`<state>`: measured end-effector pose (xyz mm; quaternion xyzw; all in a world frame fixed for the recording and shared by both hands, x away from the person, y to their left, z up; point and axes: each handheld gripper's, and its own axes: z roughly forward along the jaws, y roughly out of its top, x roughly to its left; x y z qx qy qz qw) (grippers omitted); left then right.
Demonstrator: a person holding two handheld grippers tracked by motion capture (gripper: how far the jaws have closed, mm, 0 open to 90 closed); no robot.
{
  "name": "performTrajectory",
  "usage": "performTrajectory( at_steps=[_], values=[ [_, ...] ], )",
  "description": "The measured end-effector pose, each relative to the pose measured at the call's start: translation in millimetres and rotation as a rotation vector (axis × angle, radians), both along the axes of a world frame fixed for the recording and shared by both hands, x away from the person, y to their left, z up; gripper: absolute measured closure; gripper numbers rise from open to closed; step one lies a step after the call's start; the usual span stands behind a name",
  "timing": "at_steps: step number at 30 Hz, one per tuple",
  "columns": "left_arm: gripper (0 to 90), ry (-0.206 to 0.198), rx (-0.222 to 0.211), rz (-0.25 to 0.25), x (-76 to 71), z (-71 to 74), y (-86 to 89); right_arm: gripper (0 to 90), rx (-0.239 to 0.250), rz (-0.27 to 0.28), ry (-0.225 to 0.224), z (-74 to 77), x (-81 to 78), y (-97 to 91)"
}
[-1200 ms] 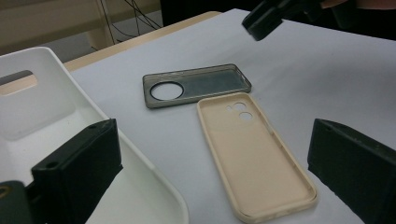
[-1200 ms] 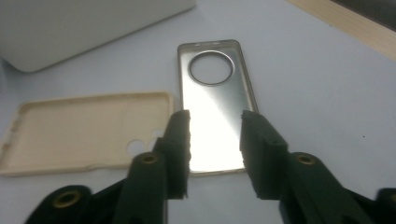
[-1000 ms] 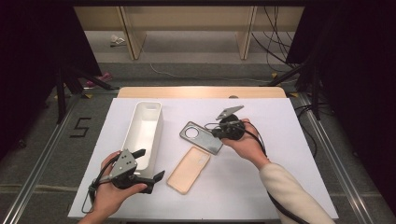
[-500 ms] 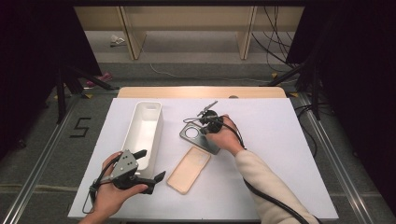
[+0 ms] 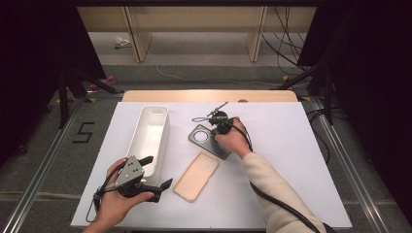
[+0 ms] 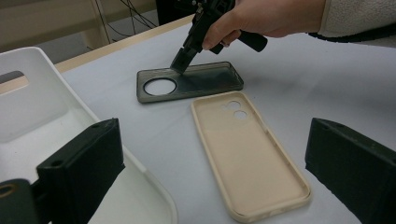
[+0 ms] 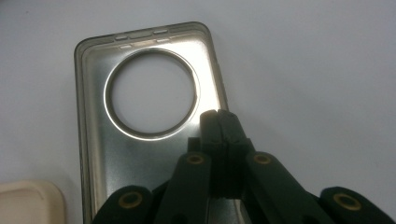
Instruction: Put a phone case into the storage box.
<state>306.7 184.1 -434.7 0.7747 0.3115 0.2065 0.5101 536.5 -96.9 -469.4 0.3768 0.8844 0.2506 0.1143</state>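
Note:
A dark grey translucent phone case (image 5: 205, 144) with a round camera hole lies open side up at mid-table. My right gripper (image 5: 214, 137) is shut, tilted down, its tips (image 7: 219, 116) touching the case's long side wall beside the hole (image 6: 179, 65). Nothing shows between the jaws. A beige phone case (image 5: 197, 175) lies open side up just in front of the grey one. At the front left, my left gripper (image 5: 156, 171) is held open with nothing between its jaws (image 6: 215, 177). It points across the beige case (image 6: 247, 154) toward the grey case (image 6: 210, 81).
A long white bin (image 5: 167, 131) stands left of the cases, and its rim is close to my left gripper (image 6: 140, 177). The table is covered in white (image 5: 291, 160). A wooden strip (image 5: 209, 95) runs along the far edge.
My right gripper has moved left and down from the grey case's right end onto its side wall near the hole. The left gripper has stayed in place.

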Motion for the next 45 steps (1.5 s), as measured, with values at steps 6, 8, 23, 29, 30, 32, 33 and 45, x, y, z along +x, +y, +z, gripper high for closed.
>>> performTrajectory(
  at_steps=[6, 8, 23, 29, 30, 32, 33, 45],
  values=[
    [3.9, 0.003, -0.001, -0.004, 0.0, -0.6, -0.6, 90.0, -0.001, -0.057, 0.005, 0.0, 3.2, -10.2],
    [4.0, 0.002, -0.001, -0.004, -0.2, -0.6, -0.8, 90.0, 0.000, -0.081, 0.005, -0.1, 3.9, -13.8],
    [4.1, 0.004, 0.002, -0.009, -0.6, -1.1, -1.8, 90.0, 0.003, -0.226, 0.026, 2.3, 6.0, -50.4],
    [4.3, 0.003, 0.004, -0.011, -0.6, -1.2, -1.9, 90.0, 0.009, -0.271, 0.038, 2.9, 5.4, -64.3],
    [4.3, 0.003, 0.004, -0.011, -0.6, -1.2, -1.9, 90.0, 0.009, -0.271, 0.038, 2.9, 5.4, -64.3],
    [4.3, 0.003, 0.005, -0.011, -0.7, -1.2, -2.0, 90.0, 0.006, -0.280, 0.039, 2.2, 5.0, -68.0],
    [4.3, 0.003, 0.004, -0.011, -0.7, -1.2, -2.0, 90.0, 0.011, -0.285, 0.045, 2.4, 4.4, -69.5],
    [4.4, 0.000, 0.005, -0.014, -1.3, -0.6, -2.6, 90.0, -0.013, -0.197, 0.086, 4.7, -20.5, -69.4]
  ],
)
